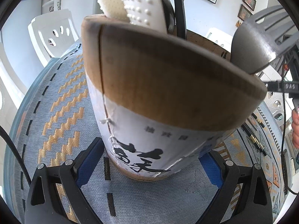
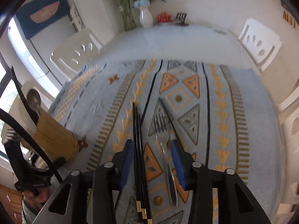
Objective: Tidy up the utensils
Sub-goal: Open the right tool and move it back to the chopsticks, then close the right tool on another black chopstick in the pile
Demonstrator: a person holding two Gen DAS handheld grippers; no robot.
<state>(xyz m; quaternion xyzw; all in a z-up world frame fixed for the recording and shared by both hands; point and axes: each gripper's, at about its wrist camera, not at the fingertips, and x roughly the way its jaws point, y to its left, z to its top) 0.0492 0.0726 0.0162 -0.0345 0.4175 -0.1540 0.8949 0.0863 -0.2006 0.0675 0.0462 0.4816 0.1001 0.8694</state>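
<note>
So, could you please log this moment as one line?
left gripper: shut on utensil holder | right gripper: open over chopsticks, fork | cloth

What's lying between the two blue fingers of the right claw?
In the right wrist view, the black chopsticks and a silver fork lie on the patterned cloth between the right claw's fingers.

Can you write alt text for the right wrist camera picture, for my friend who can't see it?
The right gripper, jaws open, straddles black chopsticks and a silver fork lying on a patterned blue tablecloth. A wooden utensil holder stands at far left.
</note>
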